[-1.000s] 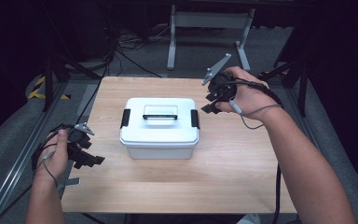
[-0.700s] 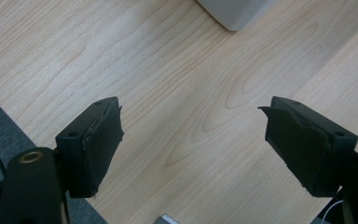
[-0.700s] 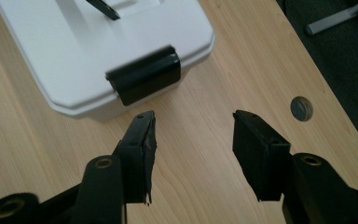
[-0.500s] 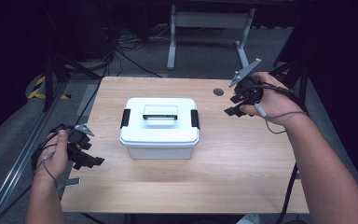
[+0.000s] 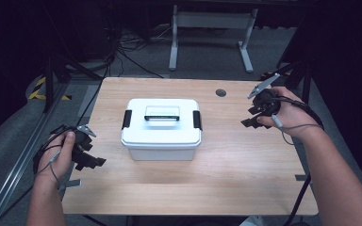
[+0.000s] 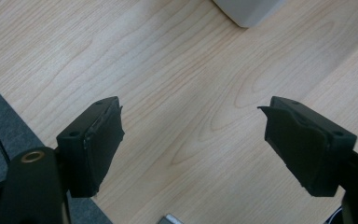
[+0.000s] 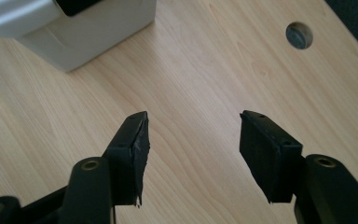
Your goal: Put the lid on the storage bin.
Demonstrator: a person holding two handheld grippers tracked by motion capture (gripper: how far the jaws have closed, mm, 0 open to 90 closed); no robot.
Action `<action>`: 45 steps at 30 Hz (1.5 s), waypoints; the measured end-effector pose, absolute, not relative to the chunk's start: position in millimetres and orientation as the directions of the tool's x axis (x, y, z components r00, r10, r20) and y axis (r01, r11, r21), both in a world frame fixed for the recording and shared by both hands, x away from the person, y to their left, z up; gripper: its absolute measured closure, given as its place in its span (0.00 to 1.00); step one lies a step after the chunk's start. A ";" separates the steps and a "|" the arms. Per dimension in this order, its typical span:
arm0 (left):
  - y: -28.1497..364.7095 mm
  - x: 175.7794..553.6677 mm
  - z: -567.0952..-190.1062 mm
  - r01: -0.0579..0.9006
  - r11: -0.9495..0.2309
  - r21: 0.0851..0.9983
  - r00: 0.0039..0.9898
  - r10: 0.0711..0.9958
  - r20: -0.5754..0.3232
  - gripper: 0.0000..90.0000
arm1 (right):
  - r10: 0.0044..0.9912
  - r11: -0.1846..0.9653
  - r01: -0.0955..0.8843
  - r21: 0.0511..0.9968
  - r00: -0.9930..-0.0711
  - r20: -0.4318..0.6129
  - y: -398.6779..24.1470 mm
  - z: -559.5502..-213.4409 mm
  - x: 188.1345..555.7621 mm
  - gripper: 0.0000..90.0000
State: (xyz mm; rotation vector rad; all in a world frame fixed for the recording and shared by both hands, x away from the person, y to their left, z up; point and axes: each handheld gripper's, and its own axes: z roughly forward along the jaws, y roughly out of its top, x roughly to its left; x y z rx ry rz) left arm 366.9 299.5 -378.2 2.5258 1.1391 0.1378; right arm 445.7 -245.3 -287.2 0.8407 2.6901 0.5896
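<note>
A white lidded storage box [image 5: 161, 128] sits squarely at the middle of the wooden tabletop [image 5: 245, 160], its lid shut, a black-barred handle [image 5: 161, 115] lying flat on top and a black latch [image 5: 127, 119] clamped at each short end. The left gripper [image 5: 93, 151] rests near the tabletop's left edge, jaws spread wide over bare wood with nothing between them, a corner of the box [image 6: 249, 10] just ahead in the left gripper view. The right gripper [image 5: 250, 116] hangs over the right side of the tabletop, well apart from the box and close to a round cable hole [image 5: 221, 92]; its jaws have just been opening and hold nothing, the wood grain showing between them in the right gripper view. The box looks to be rigid moulded plastic with smooth, likely slippery walls, and its weight cannot be judged with the lid down. The surest holds appear to be the top handle for lifting, or the two end latches, one per gripper, for opening the lid.
</note>
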 end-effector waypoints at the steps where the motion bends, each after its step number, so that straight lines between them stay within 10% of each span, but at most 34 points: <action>1: 299.7 367.4 -378.4 0.700 -0.613 0.365 0.674 0.737 -0.055 0.22 | 0.595 0.746 0.492 0.449 -0.795 -0.116 -248.0 -292.0 445.8 0.49; 45: 293.6 372.1 -387.2 0.686 -0.632 0.360 0.699 0.710 -0.084 0.21 | 0.705 0.601 0.612 0.514 -0.709 0.020 -295.3 -428.5 412.9 0.48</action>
